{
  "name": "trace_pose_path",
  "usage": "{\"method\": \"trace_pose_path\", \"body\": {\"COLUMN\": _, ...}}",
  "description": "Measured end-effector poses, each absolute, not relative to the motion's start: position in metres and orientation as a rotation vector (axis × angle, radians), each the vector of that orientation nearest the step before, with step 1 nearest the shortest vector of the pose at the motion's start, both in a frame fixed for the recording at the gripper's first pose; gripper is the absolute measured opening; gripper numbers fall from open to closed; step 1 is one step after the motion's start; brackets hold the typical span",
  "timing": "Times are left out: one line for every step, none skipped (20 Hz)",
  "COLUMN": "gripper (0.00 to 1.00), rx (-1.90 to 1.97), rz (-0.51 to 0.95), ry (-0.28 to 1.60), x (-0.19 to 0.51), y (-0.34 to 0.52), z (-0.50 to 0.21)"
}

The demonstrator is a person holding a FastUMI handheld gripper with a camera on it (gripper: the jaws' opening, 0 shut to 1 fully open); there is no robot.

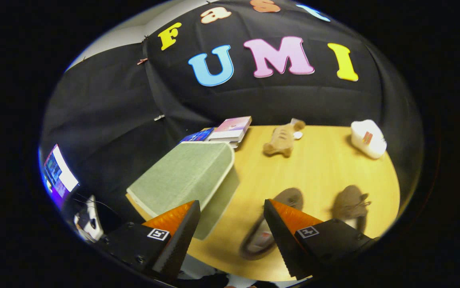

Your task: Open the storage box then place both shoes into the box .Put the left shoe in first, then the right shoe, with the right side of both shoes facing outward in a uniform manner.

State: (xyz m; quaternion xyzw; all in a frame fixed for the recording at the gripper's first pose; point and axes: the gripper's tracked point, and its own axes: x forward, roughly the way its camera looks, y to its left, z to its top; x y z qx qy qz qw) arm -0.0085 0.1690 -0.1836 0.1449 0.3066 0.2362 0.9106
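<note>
The gripper [232, 206] hangs with fingers spread wide, holding nothing. The storage box [186, 176] sits closed at near left — its lid must go first. Approach the lid's near edge squarely, then lift. Both shoes [272, 224] wait near right on the table [318, 164].

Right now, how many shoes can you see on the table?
2. One shoe lies just ahead of the open hand-held gripper, partly behind its right finger; the other shoe sits farther right, beside it.
</note>
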Motion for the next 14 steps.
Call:
{"method": "trace_pose_path", "body": {"gripper": 0.99, "rx": 0.354, "rz": 0.513, "ry": 0.668, "x": -0.013, "y": 0.186, "z": -0.185}}
{"method": "trace_pose_path", "body": {"gripper": 0.99, "rx": 0.411, "rz": 0.533, "ry": 0.691, "x": -0.018, "y": 0.2, "z": -0.185}}
{"method": "trace_pose_path", "body": {"gripper": 0.99, "rx": 0.464, "rz": 0.557, "ry": 0.711, "x": -0.02, "y": 0.214, "z": -0.183}}
{"method": "trace_pose_path", "body": {"gripper": 0.99, "rx": 0.523, "rz": 0.592, "ry": 0.743, "x": -0.022, "y": 0.229, "z": -0.181}}
{"method": "trace_pose_path", "body": {"gripper": 0.99, "rx": 0.566, "rz": 0.607, "ry": 0.767, "x": -0.024, "y": 0.24, "z": -0.185}}
{"method": "trace_pose_path", "body": {"gripper": 0.99, "rx": 0.597, "rz": 0.608, "ry": 0.783, "x": -0.022, "y": 0.245, "z": -0.192}}
{"method": "trace_pose_path", "body": {"gripper": 0.99, "rx": 0.621, "rz": 0.6, "ry": 0.793, "x": -0.018, "y": 0.245, "z": -0.197}}
{"method": "trace_pose_path", "body": {"gripper": 0.99, "rx": 0.648, "rz": 0.596, "ry": 0.81, "x": -0.015, "y": 0.246, "z": -0.202}}
{"method": "trace_pose_path", "body": {"gripper": 0.99, "rx": 0.682, "rz": 0.596, "ry": 0.83, "x": -0.014, "y": 0.247, "z": -0.21}}
{"method": "trace_pose_path", "body": {"gripper": 0.99, "rx": 0.728, "rz": 0.61, "ry": 0.849, "x": -0.013, "y": 0.251, "z": -0.214}}
{"method": "trace_pose_path", "body": {"gripper": 0.98, "rx": 0.781, "rz": 0.629, "ry": 0.872, "x": -0.015, "y": 0.257, "z": -0.219}}
{"method": "trace_pose_path", "body": {"gripper": 0.98, "rx": 0.843, "rz": 0.645, "ry": 0.899, "x": -0.014, "y": 0.263, "z": -0.224}}
{"method": "trace_pose_path", "body": {"gripper": 0.98, "rx": 0.923, "rz": 0.662, "ry": 0.923, "x": -0.014, "y": 0.267, "z": -0.225}}
{"method": "trace_pose_path", "body": {"gripper": 0.98, "rx": 1.005, "rz": 0.664, "ry": 0.945, "x": -0.012, "y": 0.271, "z": -0.227}}
